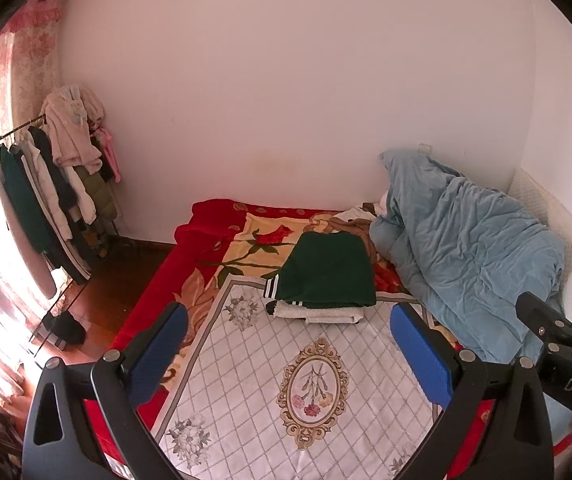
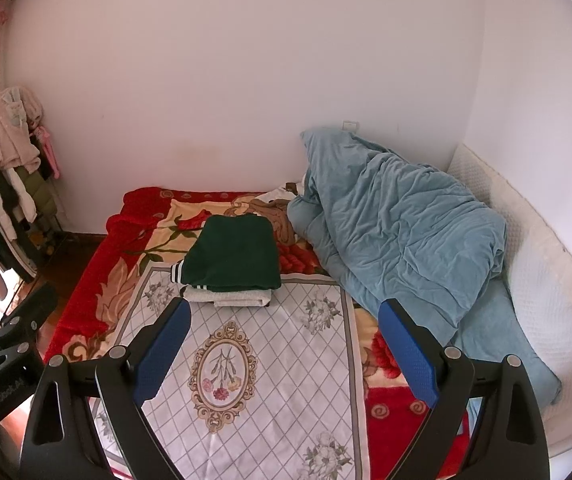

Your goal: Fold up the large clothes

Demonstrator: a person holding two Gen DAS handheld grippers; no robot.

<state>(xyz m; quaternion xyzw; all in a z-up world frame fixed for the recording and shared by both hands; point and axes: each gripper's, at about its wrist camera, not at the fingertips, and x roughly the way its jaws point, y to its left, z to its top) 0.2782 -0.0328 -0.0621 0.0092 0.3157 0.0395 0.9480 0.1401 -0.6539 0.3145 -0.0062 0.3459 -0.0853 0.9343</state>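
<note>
The left hand-held gripper [image 1: 290,340] is spread wide, its blue-padded fingers [image 1: 420,354] empty above the bed; the right hand-held gripper [image 2: 284,340] is likewise agape and holds nothing. We see each device at the edge of the other's view, so the two are side by side. Both hang over a pale grey quilted sheet [image 2: 270,360] with a diamond grid and an oval floral medallion, laid on a red rose-patterned blanket [image 2: 98,276] that covers the bed. At the far end of the sheet lies the folded dark green garment [image 2: 236,254], its striped cuff showing at the left; it rests on top of a folded white garment [image 2: 230,296], forming a small stack well apart from both grippers. To the right of the stack we find a crumpled blue duvet [image 2: 402,236] heaped against the white wall, with a white padded headboard [image 2: 534,280] beyond it. At far left a clothes rack [image 1: 50,184] carries hanging garments above a wooden floor [image 1: 122,272].
</note>
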